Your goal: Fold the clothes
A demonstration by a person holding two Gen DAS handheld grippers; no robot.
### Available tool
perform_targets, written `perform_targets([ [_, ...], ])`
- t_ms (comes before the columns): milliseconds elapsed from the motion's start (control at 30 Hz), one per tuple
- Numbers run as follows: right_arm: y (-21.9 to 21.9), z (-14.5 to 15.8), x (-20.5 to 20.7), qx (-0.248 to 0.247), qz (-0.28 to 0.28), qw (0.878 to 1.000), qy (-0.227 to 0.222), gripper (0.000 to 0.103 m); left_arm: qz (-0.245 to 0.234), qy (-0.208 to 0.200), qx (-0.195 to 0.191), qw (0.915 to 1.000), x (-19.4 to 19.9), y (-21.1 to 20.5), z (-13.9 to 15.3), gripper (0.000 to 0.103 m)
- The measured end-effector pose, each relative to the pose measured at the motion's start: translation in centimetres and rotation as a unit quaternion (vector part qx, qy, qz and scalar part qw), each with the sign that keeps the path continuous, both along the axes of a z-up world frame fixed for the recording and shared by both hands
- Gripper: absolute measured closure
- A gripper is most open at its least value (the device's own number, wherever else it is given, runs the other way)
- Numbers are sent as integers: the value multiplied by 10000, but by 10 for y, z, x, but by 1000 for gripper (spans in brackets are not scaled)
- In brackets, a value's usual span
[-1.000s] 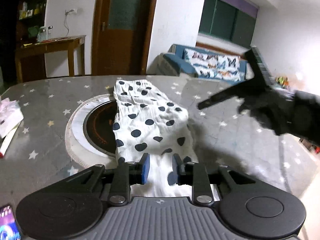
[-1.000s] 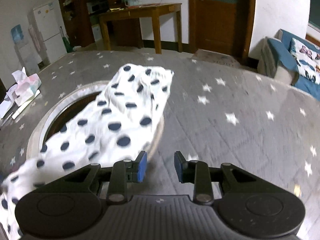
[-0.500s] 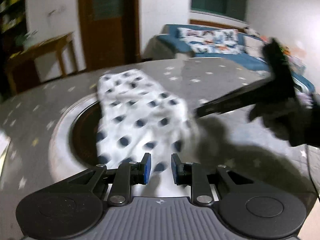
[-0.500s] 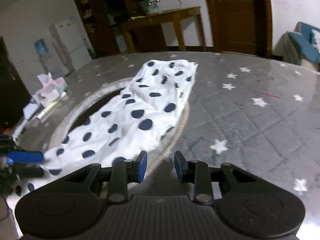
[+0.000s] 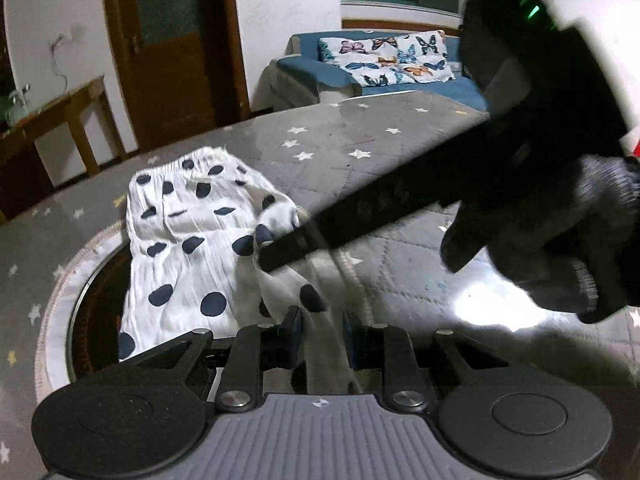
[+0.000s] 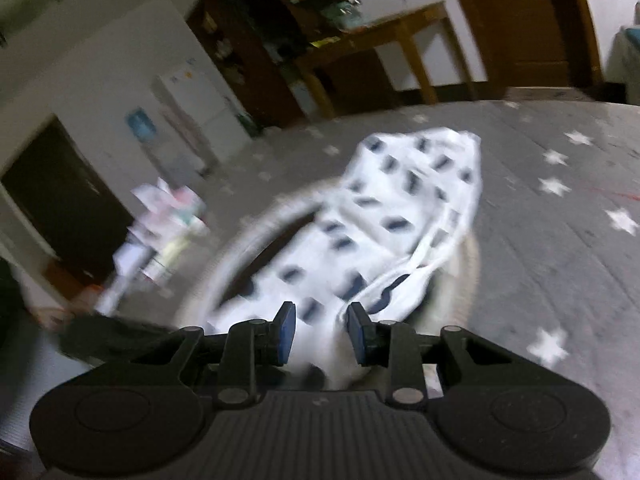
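Soft, light dotted garment (image 5: 188, 240) on the surface (image 5: 400, 152); both tongs (image 5: 320, 330) (image 6: 321, 330) part-open, astride its near edge.

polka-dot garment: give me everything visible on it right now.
The polka-dot garment is thin, wrinkled white fabric with dark navy dots and a gathered band at its far end. It lies lengthwise on the star-print table cover, partly draped over the round recess. Its near end is bunched and runs between the fingers of the left gripper. The right gripper also has cloth between its fingers. That view is blurred, so neither grip is certain.
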State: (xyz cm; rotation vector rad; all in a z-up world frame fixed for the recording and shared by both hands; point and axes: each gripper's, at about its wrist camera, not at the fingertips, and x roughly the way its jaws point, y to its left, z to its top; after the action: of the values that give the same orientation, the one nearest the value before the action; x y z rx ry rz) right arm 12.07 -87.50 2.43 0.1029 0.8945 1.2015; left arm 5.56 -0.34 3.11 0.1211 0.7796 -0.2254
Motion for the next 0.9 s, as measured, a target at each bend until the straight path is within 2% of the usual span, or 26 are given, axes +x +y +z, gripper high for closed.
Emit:
perform_targets([
  [67, 3, 9, 3, 299, 70, 9993, 195, 74, 73, 58, -190, 9998, 3, 8, -1, 79],
  [200, -6, 18, 4, 402, -117, 9991, 47, 74, 218, 174, -571, 9980, 8, 24, -2, 90],
  [300, -13, 24, 5, 439, -272, 9986, -79, 74, 326, 260, -856, 9955, 12, 36, -3, 91],
  [400, -28, 9, 7, 130, -443, 9989, -108, 74, 434, 347, -1140, 9919, 16, 47, -5, 92],
  [533, -32, -8, 2, -83, -379, 9991, -144, 74, 536, 494, -1507, 9859, 21, 59, -9, 93],
  [900, -23, -31, -10, -320, -100, 9983, -481, 75, 565, 617, -1915, 9779, 24, 69, -14, 92],
])
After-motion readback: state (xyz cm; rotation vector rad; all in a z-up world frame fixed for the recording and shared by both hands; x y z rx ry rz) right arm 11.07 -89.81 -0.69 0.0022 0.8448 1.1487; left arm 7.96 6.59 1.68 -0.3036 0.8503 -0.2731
